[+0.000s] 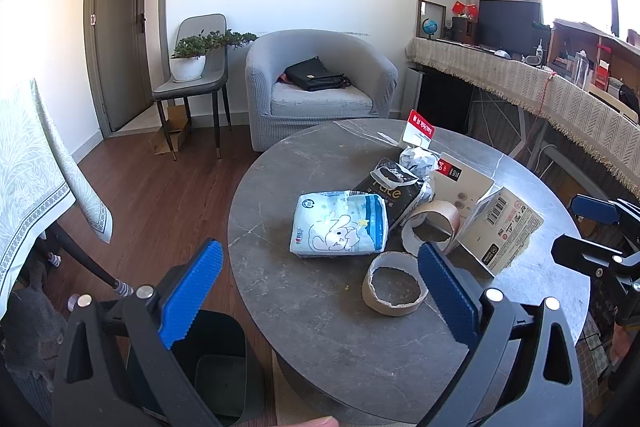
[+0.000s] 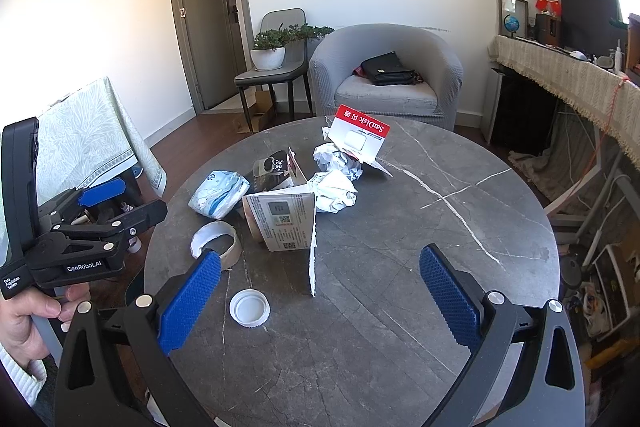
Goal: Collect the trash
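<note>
Hovering over round table [image 2: 400, 327] | left tool [image 1: 320, 291] spread wide, empty, above cardboard ring [image 1: 394, 285] | right tool [image 2: 320, 299] spread wide, empty, near white cap [image 2: 249, 307] | trash pile [image 2: 304, 187] mid-table | black bin [image 1: 216, 367] on floor beside table

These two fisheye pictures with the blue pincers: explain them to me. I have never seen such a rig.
There is no robot here. A person carries a hand-held gripper in each hand, and each has a camera looking along its two blue fingers. The left view shows the left gripper open and empty above the round table, with a dark bin on the floor below. The right view shows the right gripper, also open and empty. On the table lies trash: a tissue pack, cardboard rings, a white lid, crumpled paper and torn packaging. Nothing is held.
</note>
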The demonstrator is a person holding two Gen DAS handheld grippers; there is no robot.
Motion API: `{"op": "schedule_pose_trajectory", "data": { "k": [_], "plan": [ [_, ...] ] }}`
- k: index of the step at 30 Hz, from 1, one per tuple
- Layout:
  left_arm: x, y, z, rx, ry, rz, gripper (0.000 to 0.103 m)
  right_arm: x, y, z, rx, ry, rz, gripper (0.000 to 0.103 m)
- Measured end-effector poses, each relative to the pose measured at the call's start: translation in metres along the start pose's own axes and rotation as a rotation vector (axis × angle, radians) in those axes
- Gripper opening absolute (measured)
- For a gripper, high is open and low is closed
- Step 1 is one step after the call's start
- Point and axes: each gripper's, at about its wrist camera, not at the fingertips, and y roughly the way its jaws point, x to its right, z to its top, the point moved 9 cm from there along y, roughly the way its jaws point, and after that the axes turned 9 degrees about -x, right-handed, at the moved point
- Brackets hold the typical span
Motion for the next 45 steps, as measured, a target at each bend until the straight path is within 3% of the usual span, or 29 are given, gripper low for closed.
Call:
{"op": "schedule_pose_trajectory", "data": {
  "k": [28,31,38,41,45],
  "plan": [
    [0.006,-0.005,-0.003,0.014,0.034,-0.025,0.1,0.005,0.003,-0.005,-0.02,0.007,-0.003,0.1],
    [0.014,-0.007,-0.002,0.016,0.069,-0.053,0.1,0.011,0.003,-0.004,-0.017,0.023,-0.048,0.1],
    [0.029,-0.002,-0.009,-0.028,0.113,-0.152,0.097,0.02,0.0,-0.002,-0.009,0.074,0.009,0.096],
    [0.038,0.007,-0.018,-0.081,0.154,-0.178,0.08,0.016,0.002,-0.003,-0.02,0.068,0.026,0.094],
    [0.048,0.019,-0.029,-0.141,0.211,-0.167,0.072,0.01,0.005,-0.004,-0.033,0.052,0.036,0.091]
  ]
}}
